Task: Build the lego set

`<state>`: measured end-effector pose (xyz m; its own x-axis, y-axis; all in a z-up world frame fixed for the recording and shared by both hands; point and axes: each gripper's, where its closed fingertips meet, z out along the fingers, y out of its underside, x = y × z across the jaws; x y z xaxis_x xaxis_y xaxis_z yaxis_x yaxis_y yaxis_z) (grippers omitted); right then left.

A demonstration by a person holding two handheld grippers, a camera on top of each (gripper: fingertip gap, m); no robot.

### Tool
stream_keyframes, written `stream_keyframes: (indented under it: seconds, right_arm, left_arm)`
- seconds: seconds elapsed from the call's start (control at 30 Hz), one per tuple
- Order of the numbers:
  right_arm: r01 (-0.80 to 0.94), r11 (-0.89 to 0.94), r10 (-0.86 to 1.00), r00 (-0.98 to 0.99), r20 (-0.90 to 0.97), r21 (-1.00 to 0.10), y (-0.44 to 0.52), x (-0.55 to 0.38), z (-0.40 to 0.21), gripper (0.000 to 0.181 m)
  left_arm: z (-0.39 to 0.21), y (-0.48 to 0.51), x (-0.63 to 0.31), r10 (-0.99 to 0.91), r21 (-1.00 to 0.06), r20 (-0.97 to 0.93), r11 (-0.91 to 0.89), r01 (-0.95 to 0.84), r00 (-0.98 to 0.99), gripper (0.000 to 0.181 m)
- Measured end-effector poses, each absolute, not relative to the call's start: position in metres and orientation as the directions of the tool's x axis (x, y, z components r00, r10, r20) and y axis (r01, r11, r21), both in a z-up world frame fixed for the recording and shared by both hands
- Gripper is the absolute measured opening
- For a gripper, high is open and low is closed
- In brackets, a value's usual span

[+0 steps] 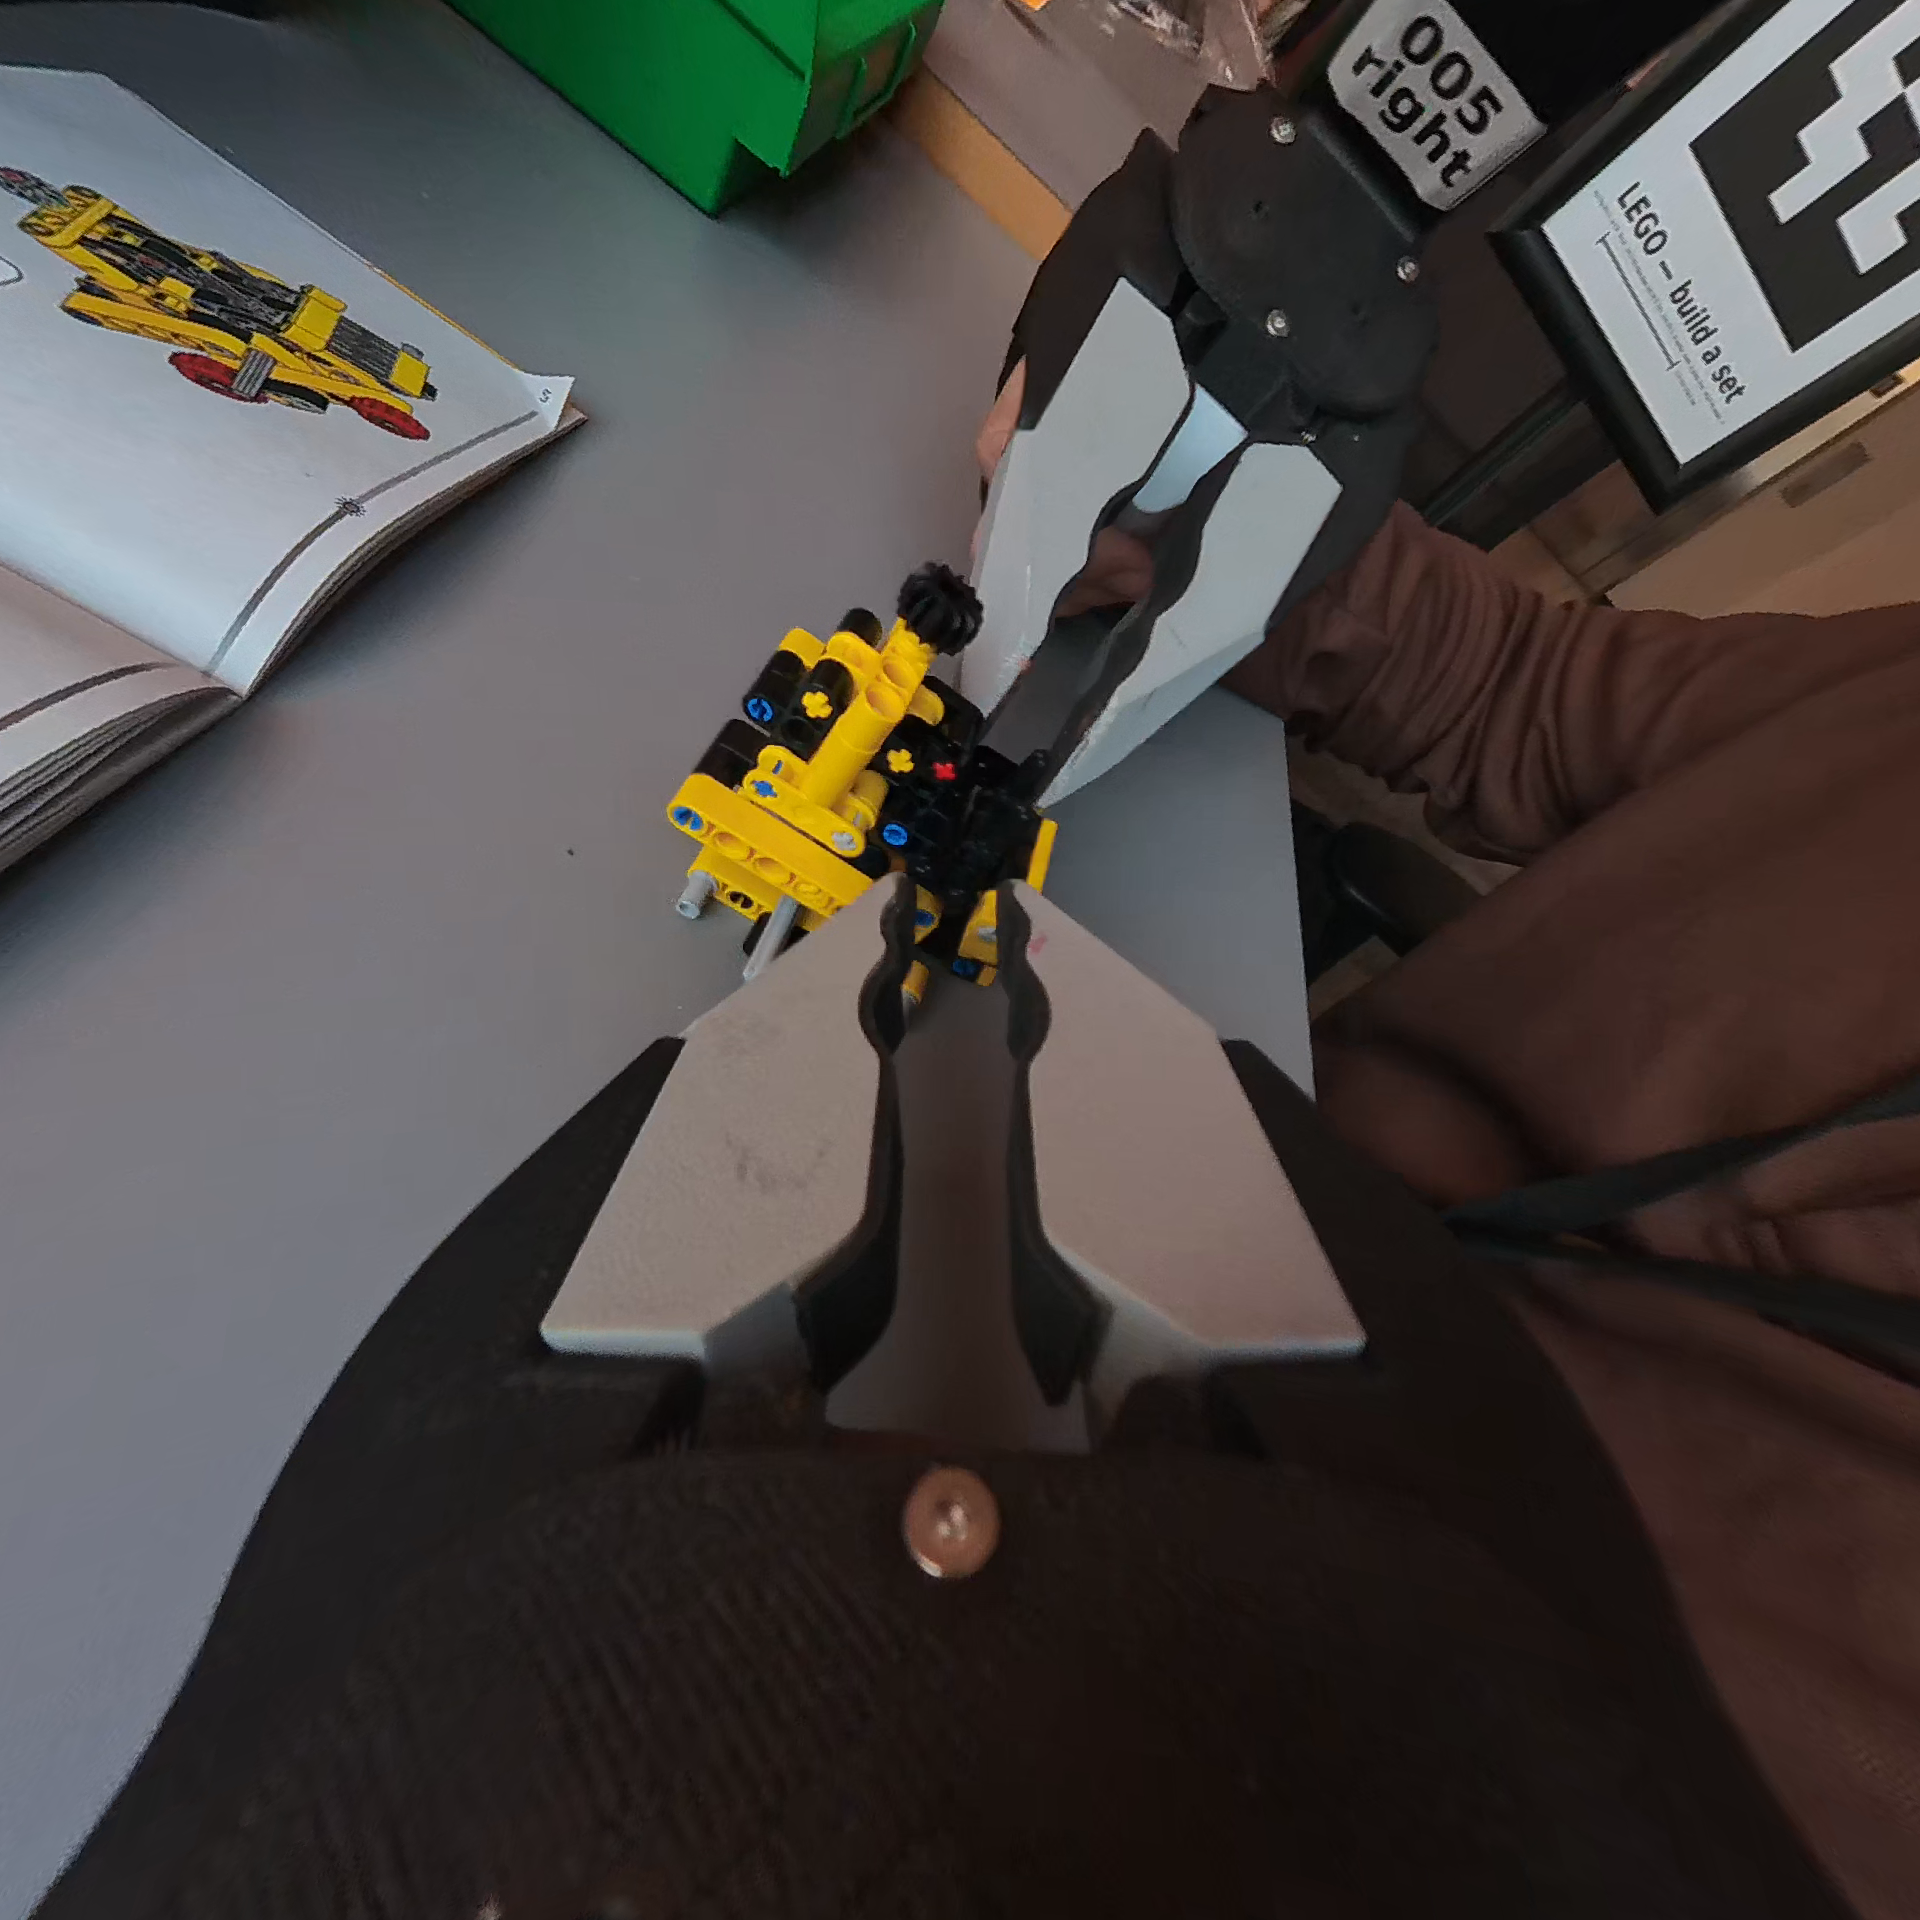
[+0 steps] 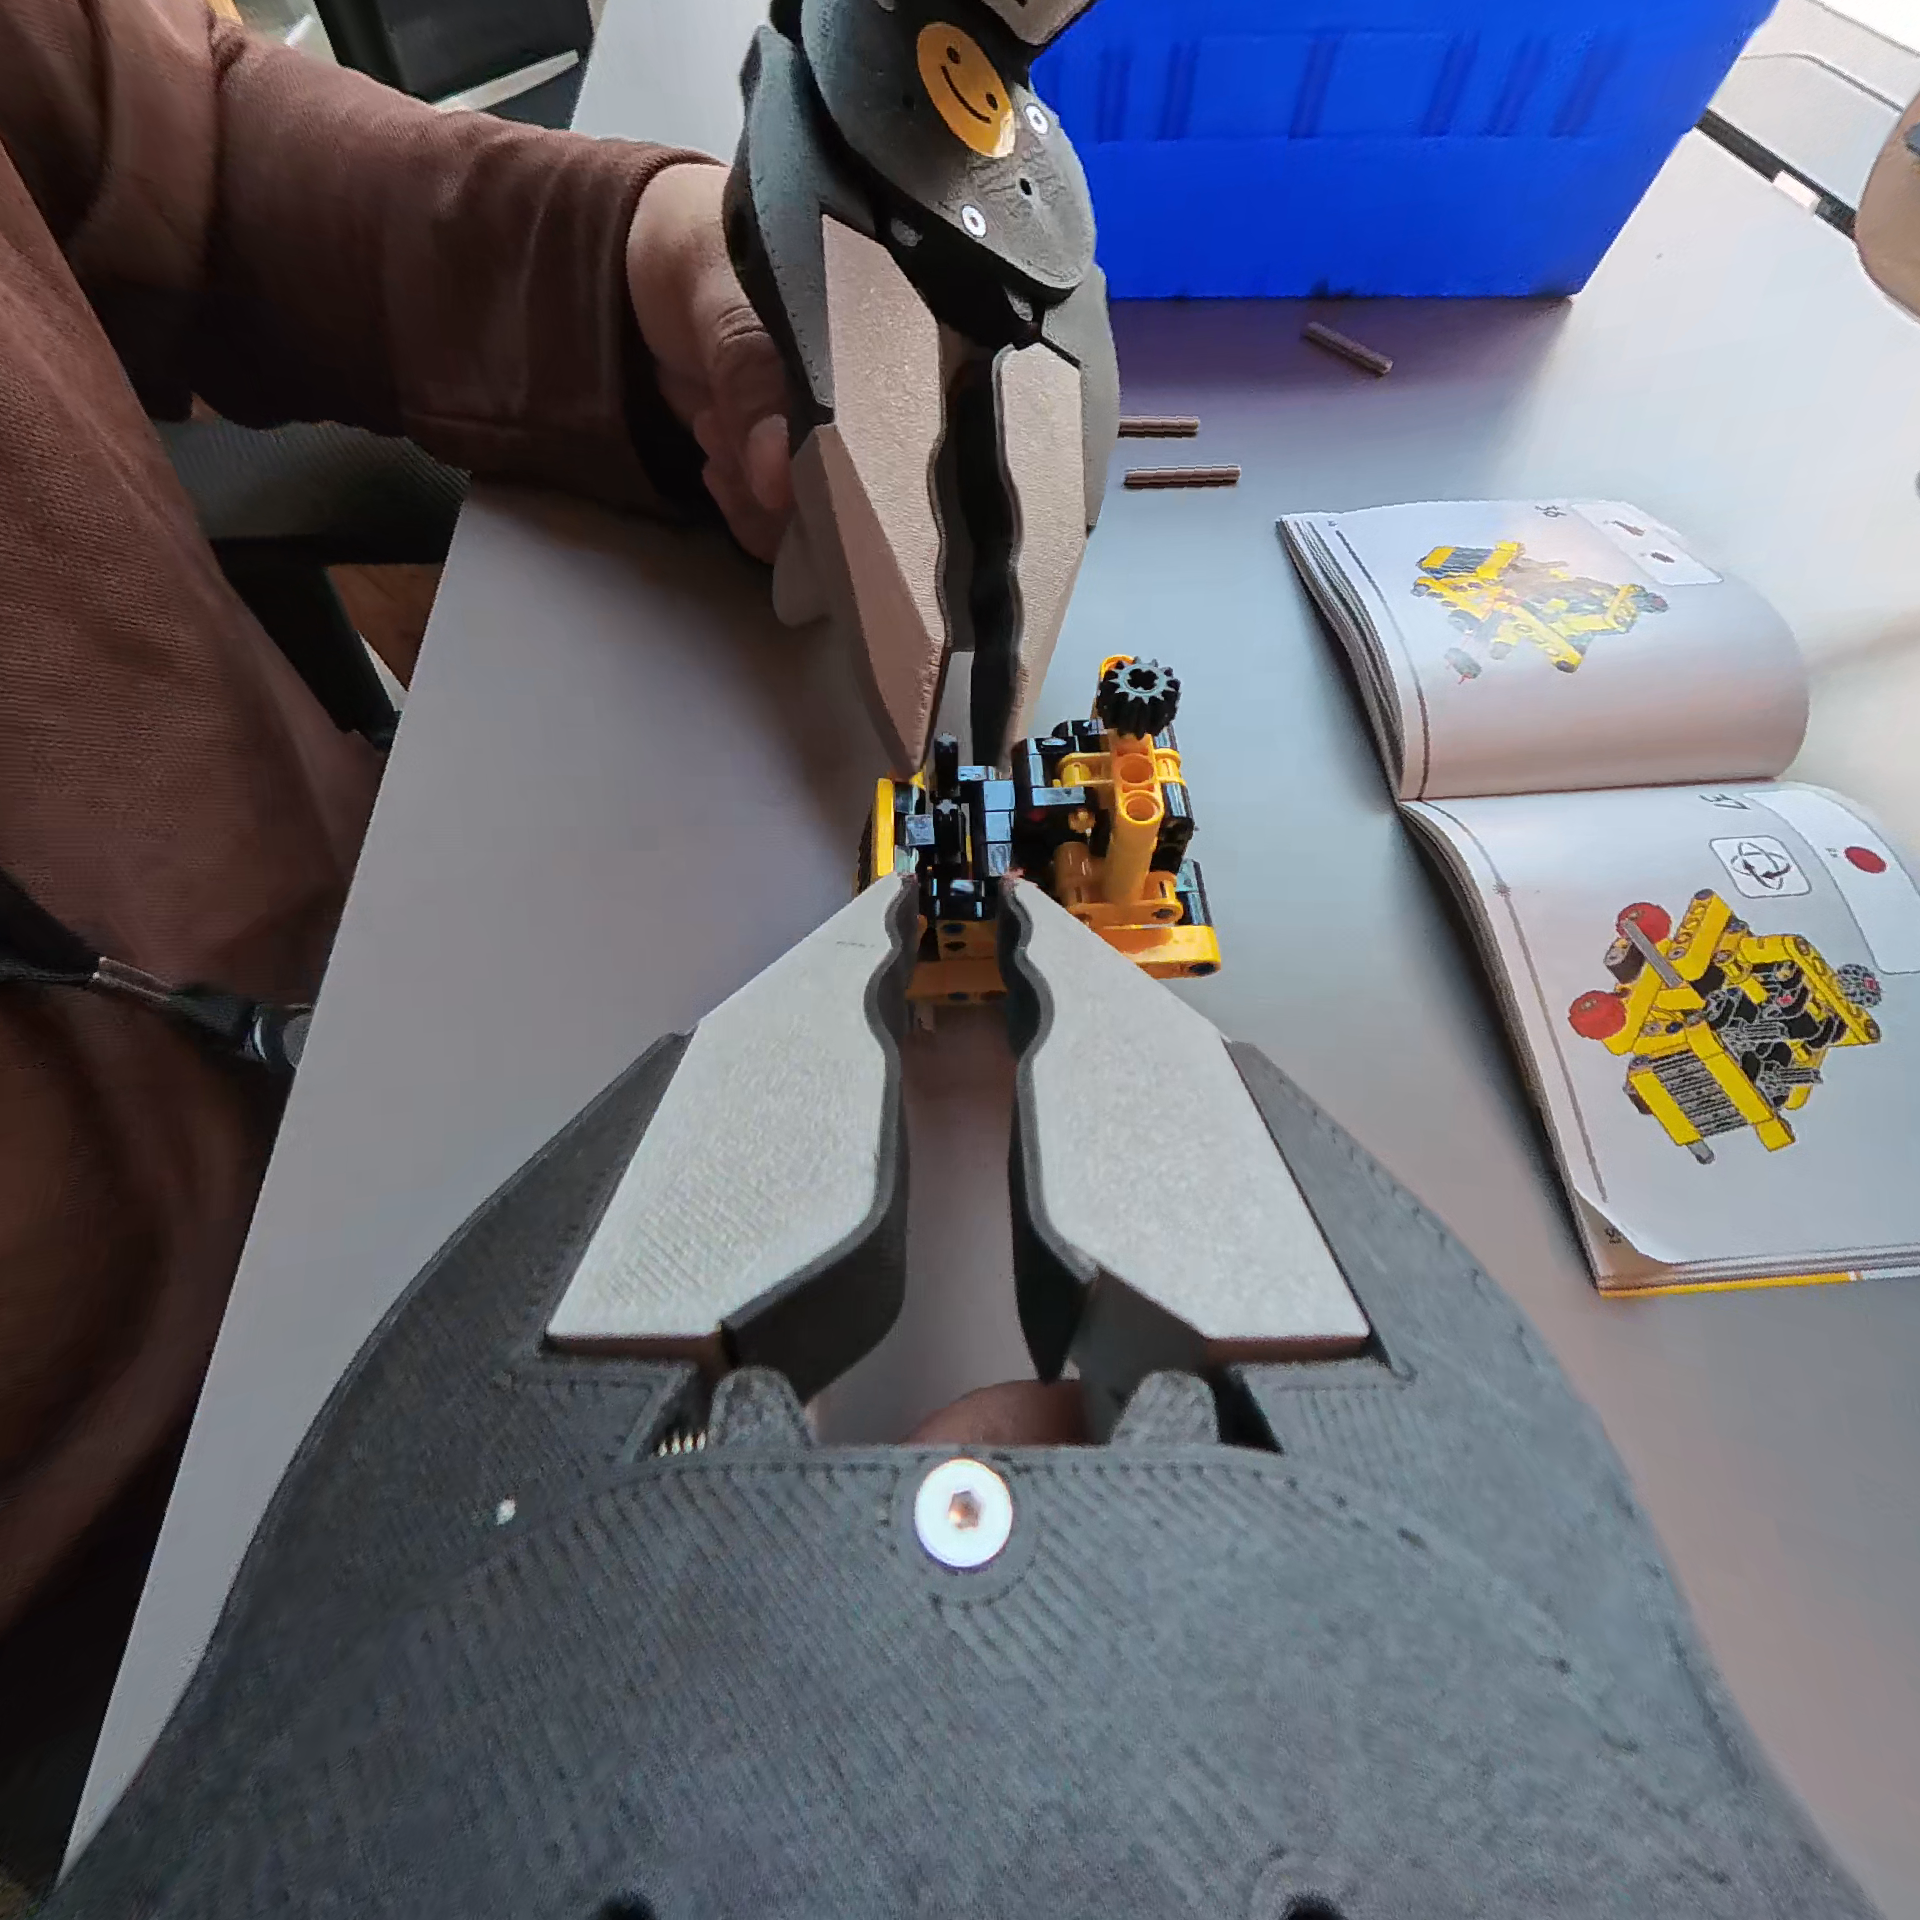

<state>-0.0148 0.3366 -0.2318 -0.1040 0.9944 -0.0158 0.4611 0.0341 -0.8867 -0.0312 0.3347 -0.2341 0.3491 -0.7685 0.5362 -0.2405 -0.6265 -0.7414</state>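
Observation:
A partly built yellow and black lego model (image 1: 821, 769) stands on the grey table (image 1: 468, 935) near its edge, with a black gear (image 1: 940, 608) on top of a yellow post. My left gripper (image 1: 951, 909) is shut on the model's near end. My right gripper (image 1: 1023, 795) comes in from the upper right, its tips on the black block of the model. In the right wrist view the model (image 2: 1122, 831) is held by my right gripper (image 2: 956, 899) on its black part, and my left gripper (image 2: 966, 748) comes down from above onto the same end.
An open instruction booklet (image 1: 208, 447) lies to the left; it shows in the right wrist view (image 2: 1610, 727) to the right. A green box (image 1: 707, 83) and a blue bin (image 2: 1351, 156) stand at the back. Dark axle pieces (image 2: 1179, 476) lie near the bin. The table edge (image 2: 416, 727) is close. Both grippers' tips are close together, under 4 cm apart.

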Motion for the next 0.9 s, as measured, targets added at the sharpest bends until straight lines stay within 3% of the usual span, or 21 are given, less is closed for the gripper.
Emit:
stream_keyframes:
  seconds: [0.13, 0.37, 0.5, 0.67, 0.77, 0.9]
  right_arm:
    - [0.46, 0.053, 0.995, -0.101, 0.008, -0.886, 0.336, -0.015, -0.232, 0.011]
    - [0.409, 0.062, 0.998, -0.04, 0.05, -0.911, 0.345, -0.008, -0.222, 0.011]
    - [0.327, 0.146, 0.989, -0.015, 0.149, -0.934, 0.347, -0.005, -0.202, 0.011]
    - [0.178, 0.437, 0.887, 0.078, 0.455, -0.882, 0.333, -0.012, -0.167, 0.011]
    - [0.176, 0.471, 0.871, 0.063, 0.488, -0.864, 0.318, -0.023, -0.171, 0.011]
    - [0.217, 0.504, 0.848, 0.057, 0.526, -0.836, 0.314, -0.033, -0.182, 0.012]
  left_arm:
    - [-0.235, 0.336, -0.032, -0.767, -0.742, 0.532, -0.626, -0.238, 0.36, 0.009]
    - [-0.237, 0.324, -0.034, -0.807, -0.753, 0.491, -0.582, -0.307, 0.327, 0.021]
    - [-0.226, 0.338, -0.045, -0.833, -0.818, 0.402, -0.514, -0.259, 0.38, 0.017]
    - [-0.183, 0.325, -0.036, -0.801, -0.814, 0.557, -0.579, -0.046, 0.219, 0.009]
    - [-0.183, 0.318, -0.027, -0.797, -0.802, 0.575, -0.593, -0.065, 0.186, 0.003]
    - [-0.185, 0.308, -0.021, -0.735, -0.732, 0.672, -0.678, -0.07, 0.095, 0.018]
